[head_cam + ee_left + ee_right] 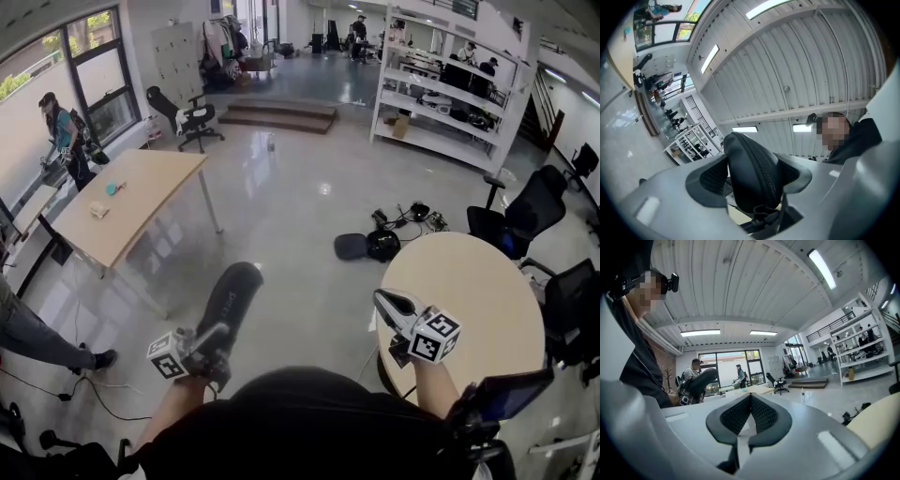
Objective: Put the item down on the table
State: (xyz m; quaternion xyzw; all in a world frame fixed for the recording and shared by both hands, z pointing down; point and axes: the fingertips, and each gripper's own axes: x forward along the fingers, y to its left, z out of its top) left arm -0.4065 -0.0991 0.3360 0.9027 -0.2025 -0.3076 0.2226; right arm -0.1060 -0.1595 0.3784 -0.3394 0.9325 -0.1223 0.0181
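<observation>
Left table: a rectangular wooden table stands far left, well apart from both grippers, with two small things on it.
Left gripper: the left gripper pinches the near end of the case, one pad on each side. It is raised and tilted away from the person.
Case: a black zipped case stands up out of the jaws, zip seam facing the camera. From the head view it hangs over bare floor and touches no table.
Right gripper: the right gripper has its pads pressed together with nothing between them. It hovers over the near left edge of the round table.
Round table: a pale round table is at the right, its top bare, just beside the person.
Done: the case is gripped and lifted.
Left: all of the placing, by my reading. The case must be carried over a tabletop, probably the round one as the nearest, lowered until it rests, and let go.
</observation>
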